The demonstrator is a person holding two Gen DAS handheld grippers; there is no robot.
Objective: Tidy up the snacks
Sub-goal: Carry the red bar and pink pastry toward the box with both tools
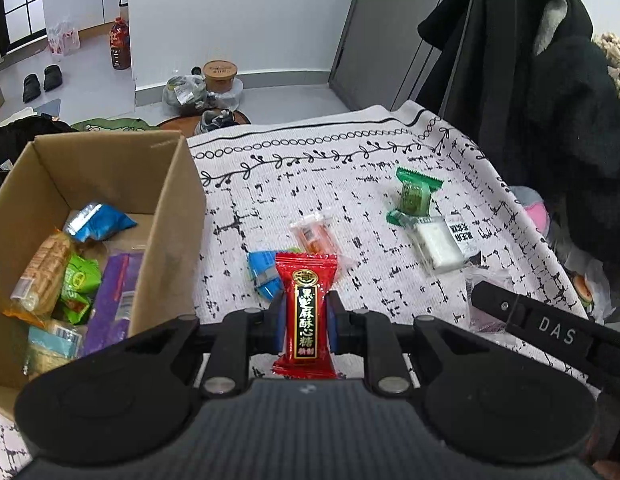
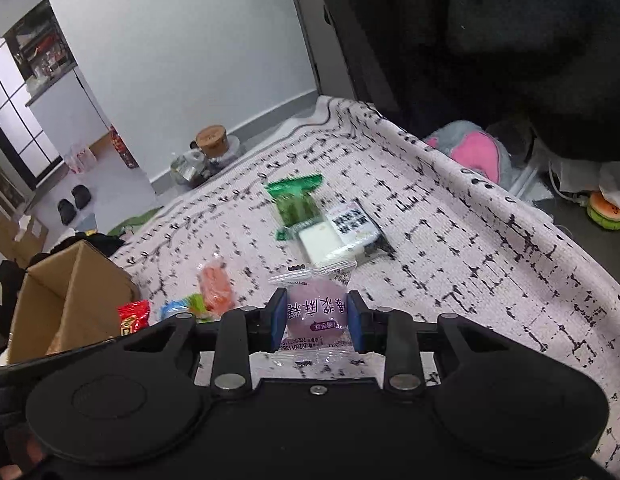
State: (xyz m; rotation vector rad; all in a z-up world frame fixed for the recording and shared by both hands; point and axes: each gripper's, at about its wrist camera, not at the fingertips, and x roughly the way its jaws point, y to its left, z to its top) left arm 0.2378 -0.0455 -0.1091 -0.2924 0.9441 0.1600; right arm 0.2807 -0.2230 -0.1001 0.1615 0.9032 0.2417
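Observation:
My left gripper (image 1: 305,316) is shut on a red candy packet (image 1: 305,312) with gold Chinese lettering, held above the patterned cloth just right of the cardboard box (image 1: 165,216). The box holds several snacks, among them a blue packet (image 1: 97,222) and a purple one (image 1: 113,300). My right gripper (image 2: 317,320) is shut on a clear-wrapped purple mochi (image 2: 316,312), low over the cloth. On the cloth lie a green packet (image 2: 295,206), a white packet (image 2: 324,244), an orange packet (image 2: 215,288) and a blue-green packet (image 1: 261,274). The red packet also shows in the right wrist view (image 2: 133,318).
The white black-patterned cloth (image 1: 350,184) covers the table. Black coats (image 1: 550,92) hang at the right. A pink and grey plush (image 2: 474,152) lies beyond the right edge. Shoes, bags and a bottle (image 1: 119,44) stand on the floor behind.

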